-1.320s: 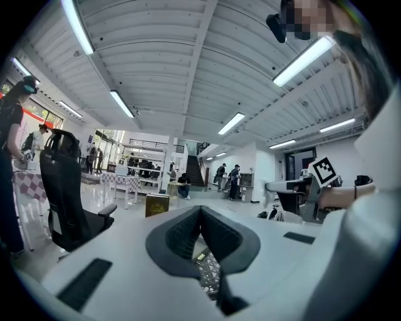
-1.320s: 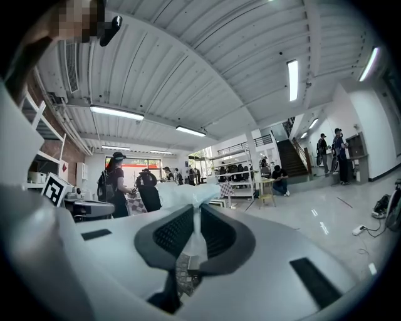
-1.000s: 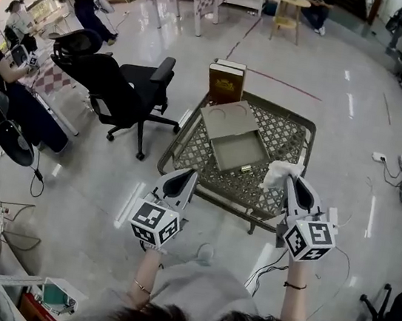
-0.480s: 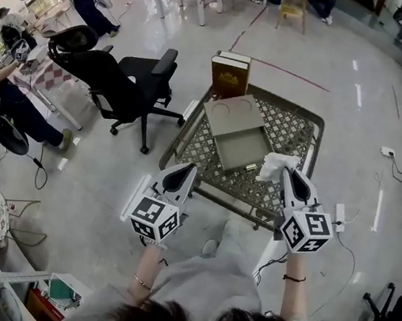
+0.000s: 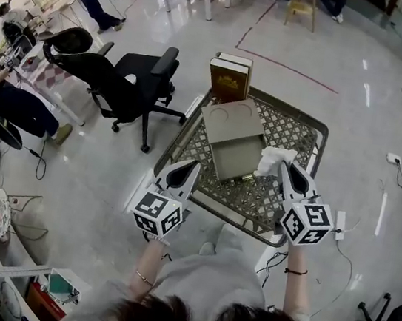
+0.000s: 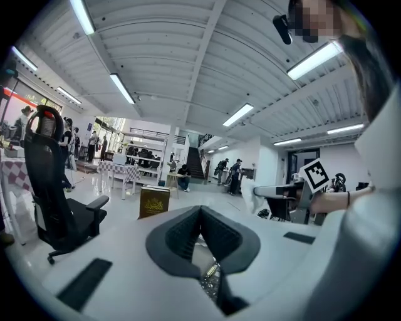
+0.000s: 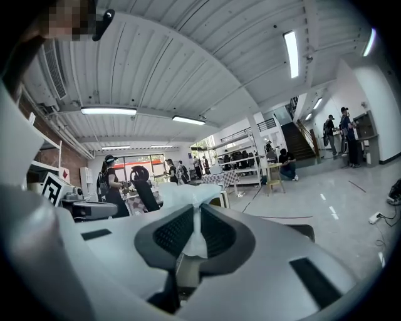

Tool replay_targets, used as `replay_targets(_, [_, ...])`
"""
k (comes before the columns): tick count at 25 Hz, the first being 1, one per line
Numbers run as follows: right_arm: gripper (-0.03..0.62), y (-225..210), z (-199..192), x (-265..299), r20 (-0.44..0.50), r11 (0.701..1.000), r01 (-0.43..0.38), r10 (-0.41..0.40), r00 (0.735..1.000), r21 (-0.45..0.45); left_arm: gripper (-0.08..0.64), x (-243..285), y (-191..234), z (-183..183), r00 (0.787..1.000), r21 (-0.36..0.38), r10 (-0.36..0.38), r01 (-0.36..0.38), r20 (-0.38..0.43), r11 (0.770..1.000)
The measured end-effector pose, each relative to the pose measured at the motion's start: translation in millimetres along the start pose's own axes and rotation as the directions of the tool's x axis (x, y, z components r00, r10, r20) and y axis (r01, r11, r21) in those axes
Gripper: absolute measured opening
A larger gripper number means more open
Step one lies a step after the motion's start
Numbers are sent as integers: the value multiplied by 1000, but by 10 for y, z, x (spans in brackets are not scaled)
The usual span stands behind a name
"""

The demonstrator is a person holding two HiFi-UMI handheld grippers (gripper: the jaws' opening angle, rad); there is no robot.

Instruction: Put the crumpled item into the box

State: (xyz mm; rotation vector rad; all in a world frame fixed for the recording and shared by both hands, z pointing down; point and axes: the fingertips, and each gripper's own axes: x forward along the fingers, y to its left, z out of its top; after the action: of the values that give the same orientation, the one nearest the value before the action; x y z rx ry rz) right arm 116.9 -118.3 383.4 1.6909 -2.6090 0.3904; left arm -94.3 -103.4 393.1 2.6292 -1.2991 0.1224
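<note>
A white crumpled tissue [image 5: 273,160] hangs over the metal lattice table [image 5: 295,136], just right of the open grey box [image 5: 235,159], whose lid [image 5: 229,116] lies flat behind it. My right gripper [image 5: 286,169] is shut on the tissue. In the right gripper view the tissue [image 7: 185,195] bulges above the pads of that gripper [image 7: 195,211]. My left gripper [image 5: 185,171] hovers at the table's near left edge. Its jaws [image 6: 200,210] are shut with nothing between them.
A brown book-like case [image 5: 230,79] stands upright at the table's far edge. A black office chair [image 5: 132,80] is to the left of the table. People sit and stand at the far left. A power strip [image 5: 340,222] and cables lie on the floor at the right.
The right gripper has carried the tissue a little forward and left, closer to the box's right side. The left gripper has stayed shut near the table's left edge.
</note>
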Motion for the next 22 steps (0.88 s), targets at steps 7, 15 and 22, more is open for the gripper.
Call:
replay_targets(7, [52,-260,-137,360,-59,999,-41,42,997,27,17,425,92,-39,1000,-18,5,-5,-29,1000])
replay_targets(15, [52,-446,-280,632,-115,994,-84,91,989,63,17,674,139,-216,997,-65,30,-34,-67,997])
replay_targets(22, [52,-470,-438,925,-177,990,-106,120,977,88,17,778,319,-358,992,-98,49,-61,-113,993])
